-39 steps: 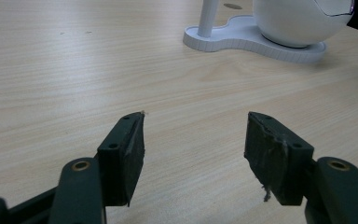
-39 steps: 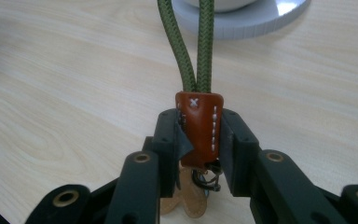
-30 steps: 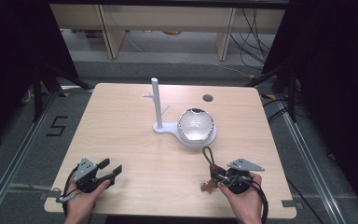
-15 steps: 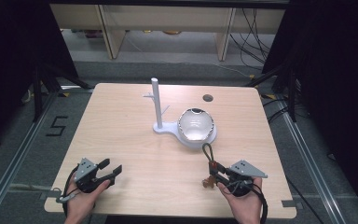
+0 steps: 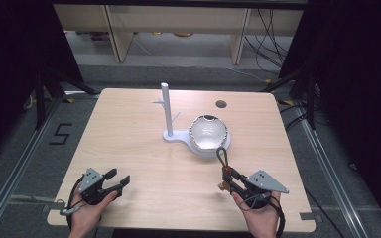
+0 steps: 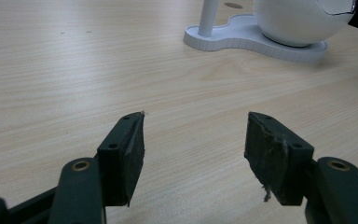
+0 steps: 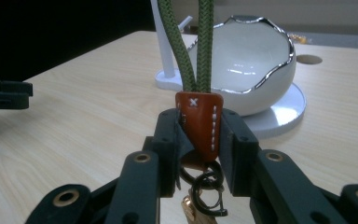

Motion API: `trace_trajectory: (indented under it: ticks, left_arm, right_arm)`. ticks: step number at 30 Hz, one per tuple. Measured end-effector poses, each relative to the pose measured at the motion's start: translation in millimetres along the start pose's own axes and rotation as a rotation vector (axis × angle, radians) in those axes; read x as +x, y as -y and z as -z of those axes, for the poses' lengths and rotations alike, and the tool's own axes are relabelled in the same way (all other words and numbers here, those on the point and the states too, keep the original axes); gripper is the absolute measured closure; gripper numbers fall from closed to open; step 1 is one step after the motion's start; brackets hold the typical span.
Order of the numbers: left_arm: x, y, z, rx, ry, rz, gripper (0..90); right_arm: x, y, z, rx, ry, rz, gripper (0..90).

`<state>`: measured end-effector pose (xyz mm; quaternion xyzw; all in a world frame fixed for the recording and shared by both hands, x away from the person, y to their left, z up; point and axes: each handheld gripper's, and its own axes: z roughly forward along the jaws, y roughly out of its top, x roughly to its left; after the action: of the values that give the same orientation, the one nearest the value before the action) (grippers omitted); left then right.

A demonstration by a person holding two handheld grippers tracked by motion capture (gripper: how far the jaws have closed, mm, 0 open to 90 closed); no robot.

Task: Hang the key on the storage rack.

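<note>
Low at the near left of the surface (image 5: 144, 124), the left gripper (image 5: 116, 181) rests with jaws wide apart, empty. Farther right, the right gripper (image 5: 228, 179) clamps a keychain (image 7: 199, 123), near the bowl (image 5: 208, 134).

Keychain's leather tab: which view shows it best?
Right gripper view: the leather tab sits close up, clamped between the right gripper jaws, stitching and green cord loop clear. High view shows it tiny. Left gripper view gives nothing useful on it.

Two hand-held grippers (image 5: 113, 179) (image 5: 226, 179), one keychain (image 7: 199, 122), one stand (image 5: 167, 115), perhaps one bowl (image 5: 208, 133)
</note>
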<state>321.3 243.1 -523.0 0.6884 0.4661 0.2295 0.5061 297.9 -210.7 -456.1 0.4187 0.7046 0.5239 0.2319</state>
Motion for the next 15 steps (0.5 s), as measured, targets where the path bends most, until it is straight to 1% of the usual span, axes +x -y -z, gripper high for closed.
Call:
trace_trajectory:
  ticks: [1, 2, 3, 4, 5, 6, 7, 8, 11, 13, 14, 15]
  left_arm:
    - [0.0, 0.0, 0.0, 0.0, 0.0, 0.0, 37.2]
    - [0.0, 0.0, 0.0, 0.001, 0.0, -0.001, 37.1]
    - [0.0, 0.0, 0.0, 0.001, 0.0, -0.001, 37.1]
    - [0.0, 0.0, 0.0, 0.001, 0.0, 0.0, 37.1]
    - [0.0, 0.0, 0.0, 0.001, 0.0, 0.0, 37.1]
    - [0.0, 0.0, 0.0, 0.0, 0.0, 0.0, 37.1]
    - [0.0, 0.0, 0.0, 0.001, -0.001, 0.0, 37.1]
    - [-0.1, 0.0, -0.2, 0.0, -0.001, -0.001, 37.1]
    - [-0.4, -0.2, 0.1, 0.007, -0.003, -0.002, 37.1]
    - [-0.6, -0.2, 0.3, 0.009, -0.002, -0.003, 37.1]
    - [-0.7, -0.2, 0.3, 0.009, -0.002, -0.003, 37.1]
    - [-0.7, -0.2, 0.3, 0.009, -0.002, -0.003, 37.1]
  right_arm:
    - [0.6, -0.5, -0.4, -0.018, -0.002, -0.002, 71.0]
    - [1.8, -1.5, -0.3, -0.019, -0.011, -0.015, 71.0]
    - [1.6, -3.0, 0.7, -0.027, -0.004, 0.002, 71.1]
    - [3.4, -4.0, 0.8, -0.036, -0.01, -0.01, 71.1]
    - [3.0, -5.0, 1.0, -0.054, -0.001, 0.011, 71.1]
    - [3.5, -5.8, 0.8, -0.072, -0.001, 0.015, 71.1]
    - [4.8, -6.9, 1.3, -0.074, 0.004, 0.015, 71.1]
    - [5.6, -7.7, 1.2, -0.07, -0.013, -0.003, 71.1]
    - [6.4, -9.2, 0.3, -0.083, -0.016, -0.001, 71.1]
    - [8.3, -11.0, 0.3, -0.088, -0.002, -0.005, 71.1]
    - [7.6, -11.8, -0.6, -0.093, -0.004, 0.007, 71.1]
    - [7.6, -11.8, -0.6, -0.093, -0.004, 0.007, 71.1]
